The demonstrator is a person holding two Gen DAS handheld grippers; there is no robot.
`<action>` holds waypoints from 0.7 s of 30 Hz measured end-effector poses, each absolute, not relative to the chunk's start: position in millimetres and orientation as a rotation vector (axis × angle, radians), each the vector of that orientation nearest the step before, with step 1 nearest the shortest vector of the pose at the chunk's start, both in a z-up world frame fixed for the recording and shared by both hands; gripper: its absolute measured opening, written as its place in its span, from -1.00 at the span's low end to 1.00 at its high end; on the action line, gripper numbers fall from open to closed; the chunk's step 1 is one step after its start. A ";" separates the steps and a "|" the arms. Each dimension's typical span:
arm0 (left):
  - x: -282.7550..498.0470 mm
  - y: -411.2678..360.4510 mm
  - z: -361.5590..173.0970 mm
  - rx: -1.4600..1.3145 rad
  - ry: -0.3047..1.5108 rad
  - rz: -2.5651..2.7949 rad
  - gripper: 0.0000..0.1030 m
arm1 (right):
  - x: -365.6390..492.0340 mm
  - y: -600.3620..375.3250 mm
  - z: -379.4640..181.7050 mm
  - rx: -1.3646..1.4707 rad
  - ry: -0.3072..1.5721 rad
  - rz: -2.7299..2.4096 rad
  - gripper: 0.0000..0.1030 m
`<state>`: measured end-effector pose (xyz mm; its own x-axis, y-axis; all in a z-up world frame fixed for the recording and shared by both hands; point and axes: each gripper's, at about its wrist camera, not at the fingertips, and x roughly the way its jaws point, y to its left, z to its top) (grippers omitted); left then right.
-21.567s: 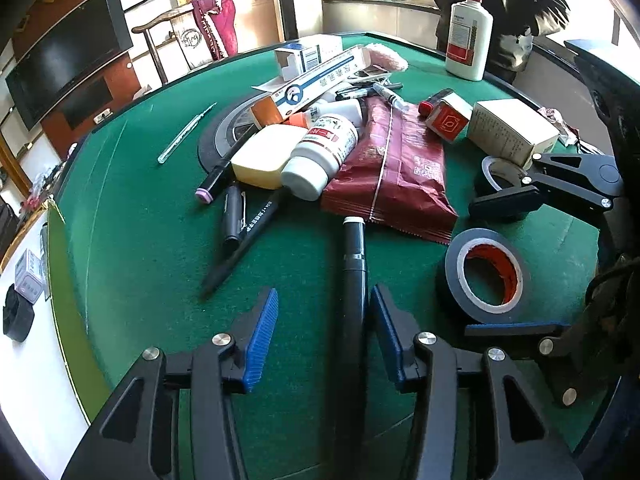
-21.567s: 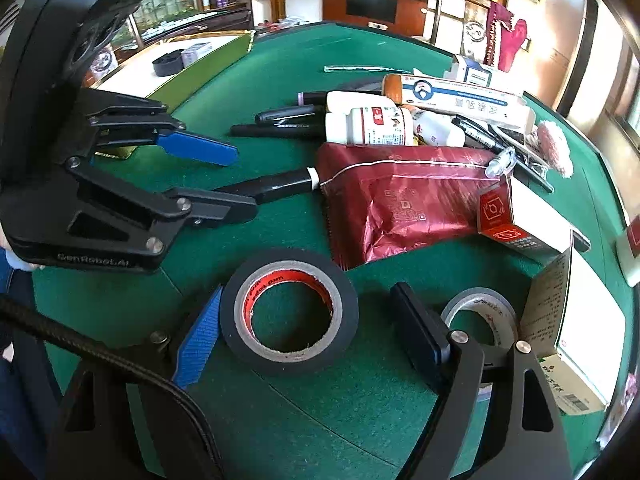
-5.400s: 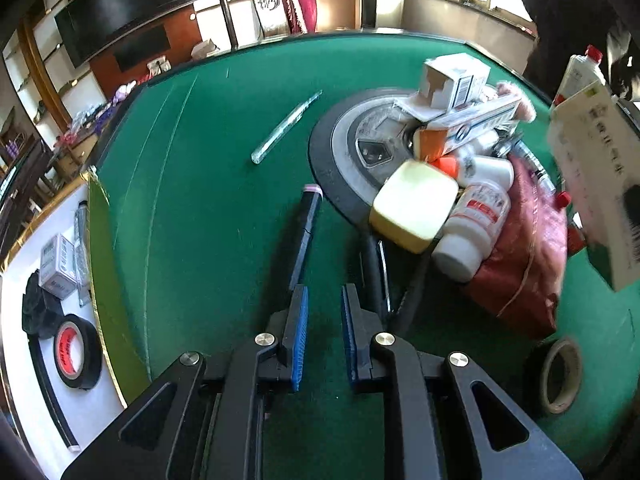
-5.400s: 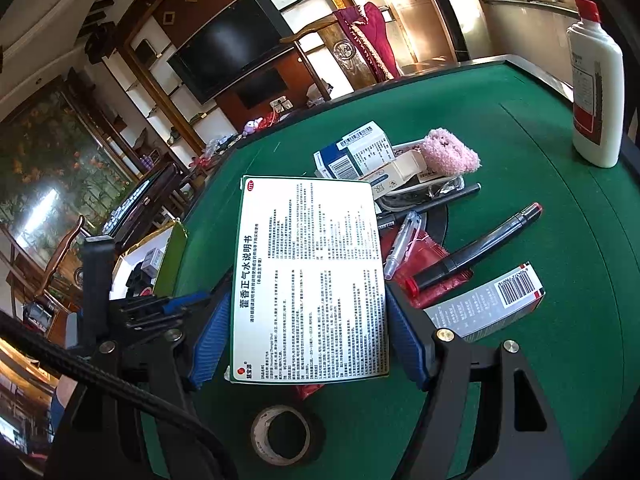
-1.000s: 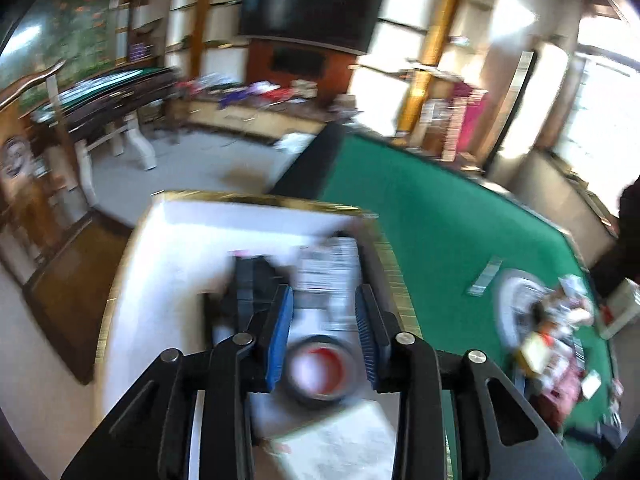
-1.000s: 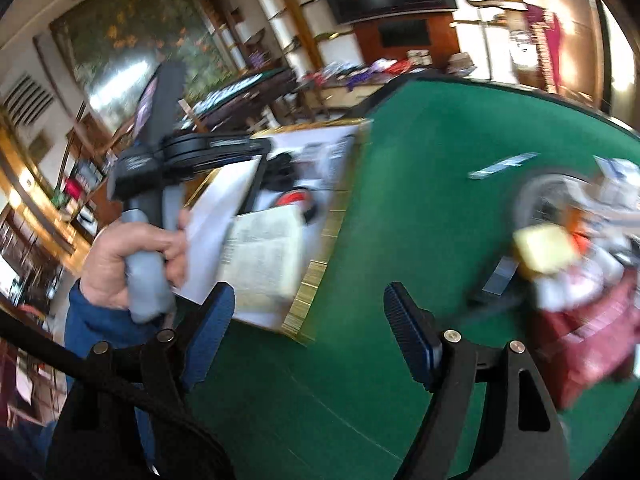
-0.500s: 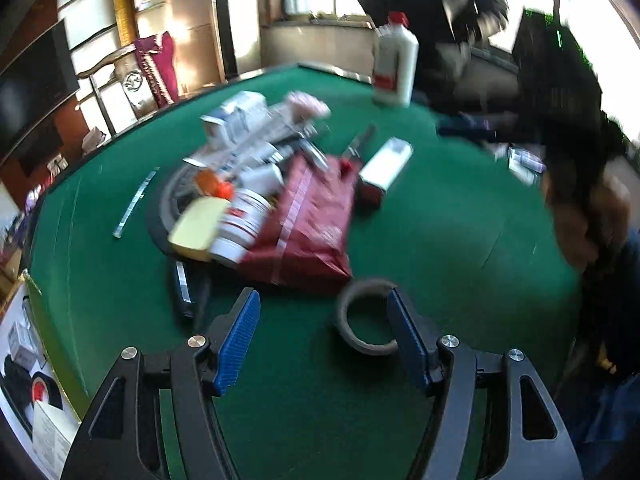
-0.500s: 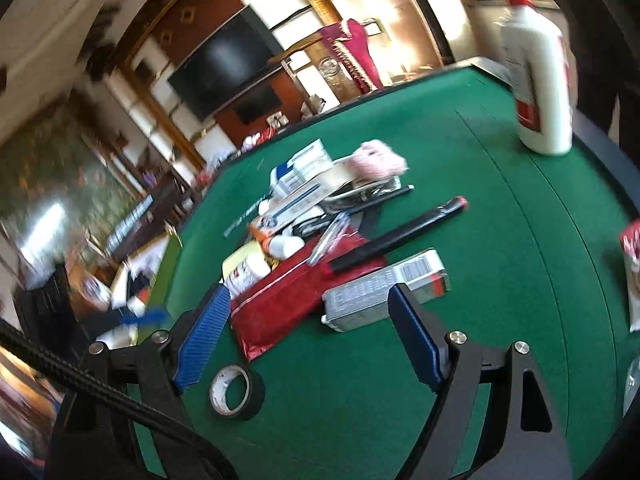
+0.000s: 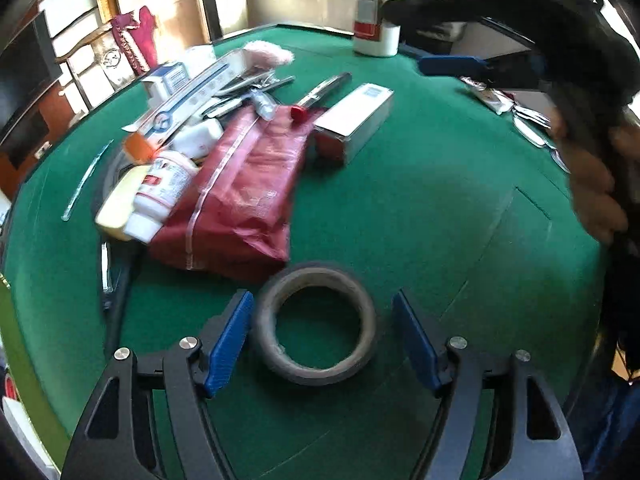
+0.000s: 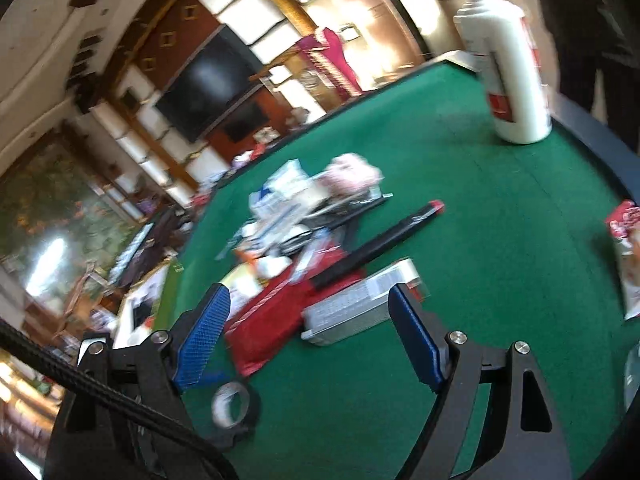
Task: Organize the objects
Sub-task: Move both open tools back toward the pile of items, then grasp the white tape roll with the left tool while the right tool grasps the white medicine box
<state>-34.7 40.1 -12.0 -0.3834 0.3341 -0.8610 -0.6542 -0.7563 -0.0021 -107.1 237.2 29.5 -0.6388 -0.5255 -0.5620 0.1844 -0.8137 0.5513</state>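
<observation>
**Left tongs astride the tape roll, right tongs over the silver box**

Left wrist view: the left tongs point steeply down at the green counter. Their jaws have just been opening and stand apart, with a grey roll of tape lying flat on the felt between the blue pads. The left pad is just beside the roll's outer wall; the right pad stands clear of it. Whether the left pad touches the roll cannot be told. Just behind the roll lies a dark red packet, its near corner close to the tape. Left of the packet a white pill bottle lies on its side against a pale yellow block. A silver box with a red end rests at the packet's far right corner. A tall white bottle with a red cap stands upright at the far rim. At the right edge a hand grips the right tongs.

Right wrist view: the right tongs are spread wide with nothing clamped. Beyond the pads lie the silver box and the red packet, with a black pen with a red tip slanting across them. The tape roll shows at lower left, the white bottle upright at upper right.
</observation>
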 end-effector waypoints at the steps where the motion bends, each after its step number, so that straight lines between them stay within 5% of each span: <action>1: -35.5 39.7 -12.7 -1.231 0.439 2.167 0.28 | -116.5 239.0 27.7 1.072 -0.622 -2.450 0.59; 4: -37.1 35.8 -12.7 -1.232 0.418 2.205 0.22 | -141.9 239.8 18.5 1.157 -0.556 -2.449 0.59; 6: -38.1 29.7 -10.6 -1.239 0.402 2.217 0.02 | -157.5 237.9 9.4 1.210 -0.503 -2.466 0.59; 14: -39.9 21.2 -9.6 -1.248 0.397 2.232 0.04 | -145.3 205.7 -4.6 1.329 -0.459 -1.938 0.59; 21: -35.3 17.9 -7.1 -1.257 0.408 2.229 0.08 | -98.6 175.0 18.5 1.178 -0.019 -2.044 0.65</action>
<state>-35.3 17.9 -7.1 -0.4162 0.3082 -0.8555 -0.5914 -0.8064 -0.0028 -98.6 175.0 18.5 -0.2832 -0.6173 -0.7340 0.6036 -0.7095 0.3638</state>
